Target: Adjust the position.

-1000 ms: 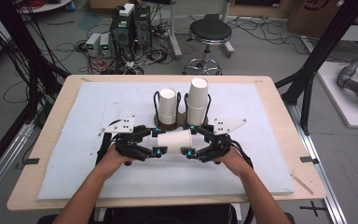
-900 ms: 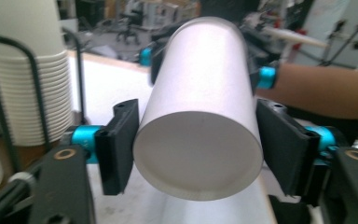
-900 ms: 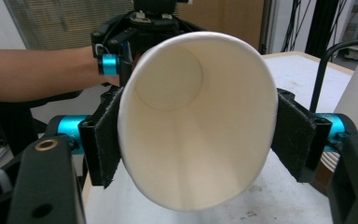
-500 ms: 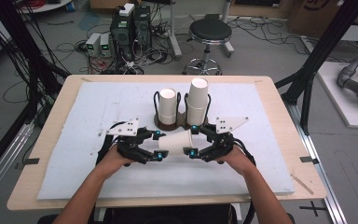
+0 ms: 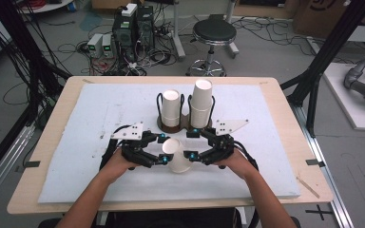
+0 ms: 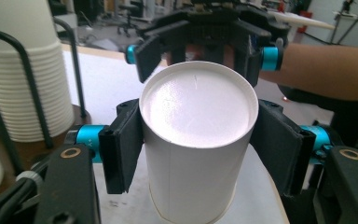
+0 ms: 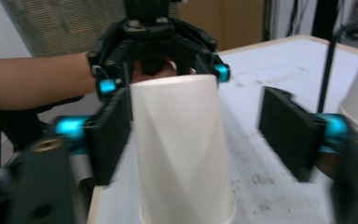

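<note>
Two grippers on one cup, nearest the person's edge of the worktop [image 5: 100, 109].

Left gripper [image 6: 198, 154] comes in from 9 o'clock of the paper cup [image 6: 196, 102] and is clamped on it. Both pads are against the wall, and the jaws have just closed a bit tighter. Right gripper [image 7: 200, 135] sits at 3 o'clock, jaws wide and just been opening. The cup is between them, one pad right beside the wall and the other well clear, so no grip on that side.

Risks, my read:
- Thin paper with the left squeeze increasing could make the wall buckle or go oval.
- With the left as the only hold, the cup could tip or swing if that hand moves fast.
- The open right pad is so close to the wall that it could knock the cup on the way out.
- The holder is close at 12 o'clock, so pushing forward could catch its wire loops.

Cup: plain white, slightly tapered, upside down with the flat base up and the wide mouth down. It looks like it's on the mat, but I can't confirm contact. No dents visible.

At 12 o'clock of the cup is a brown-based holder [image 5: 171, 127] with a short cup stack [image 5: 171, 108] and a taller cup stack [image 5: 202, 102]. Further out on the floor at 12 o'clock is a stool [image 5: 214, 33].
</note>
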Tool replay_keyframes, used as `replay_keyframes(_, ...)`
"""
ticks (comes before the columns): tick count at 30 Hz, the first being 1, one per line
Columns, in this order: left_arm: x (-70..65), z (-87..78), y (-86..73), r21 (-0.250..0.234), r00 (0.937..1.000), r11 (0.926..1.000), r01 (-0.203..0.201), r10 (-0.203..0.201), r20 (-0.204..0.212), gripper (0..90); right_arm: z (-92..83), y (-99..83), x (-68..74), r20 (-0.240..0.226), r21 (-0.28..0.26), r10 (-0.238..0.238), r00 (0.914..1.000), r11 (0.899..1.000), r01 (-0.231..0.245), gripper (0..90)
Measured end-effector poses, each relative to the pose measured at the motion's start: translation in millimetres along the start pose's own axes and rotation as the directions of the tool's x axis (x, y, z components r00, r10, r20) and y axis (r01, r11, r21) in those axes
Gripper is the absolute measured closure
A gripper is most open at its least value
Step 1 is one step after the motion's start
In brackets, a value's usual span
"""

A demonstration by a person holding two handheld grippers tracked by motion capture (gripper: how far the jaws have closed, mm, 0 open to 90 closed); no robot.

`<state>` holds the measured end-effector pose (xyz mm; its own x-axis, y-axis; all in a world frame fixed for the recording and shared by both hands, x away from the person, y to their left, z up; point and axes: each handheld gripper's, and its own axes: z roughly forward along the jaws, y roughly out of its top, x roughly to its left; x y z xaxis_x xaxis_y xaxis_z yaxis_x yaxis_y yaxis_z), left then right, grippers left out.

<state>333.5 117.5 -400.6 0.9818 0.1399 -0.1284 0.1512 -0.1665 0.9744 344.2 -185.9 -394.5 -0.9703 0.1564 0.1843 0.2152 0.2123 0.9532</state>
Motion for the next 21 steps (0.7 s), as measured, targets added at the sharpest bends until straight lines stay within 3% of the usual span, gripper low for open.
replay_keyframes(6, 2.9, -10.1, 4.4, -0.081, 0.9988, 0.9966, 0.018, -0.022, -0.043, 35.6, -1.9, -0.7, -0.8, 0.006, -0.007, -0.007, 1.0, 1.0, 0.007, 19.8)
replay_keyframes(10, 0.0, -9.7, 8.9, -0.126, 0.9991, 0.9919, 0.013, -0.018, -0.038, 35.8, 9.8, -5.0, 1.7, 0.013, 0.029, -0.01, 0.9999, 1.0, 0.01, 19.8)
replay_keyframes(17, -4.7, -9.4, 16.3, -0.167, 0.9998, 0.9859, 0.002, -0.006, -0.021, 35.8, 24.2, -10.0, 3.5, -0.005, 0.067, -0.025, 0.9997, 0.997, 0.025, 19.8)
replay_keyframes(21, -3.0, -11.7, 15.7, -0.147, 0.9998, 0.9891, 0.0, -0.003, -0.019, 36.0, 20.8, -8.7, 2.6, -0.013, 0.075, -0.064, 0.9979, 0.995, 0.065, 27.2)
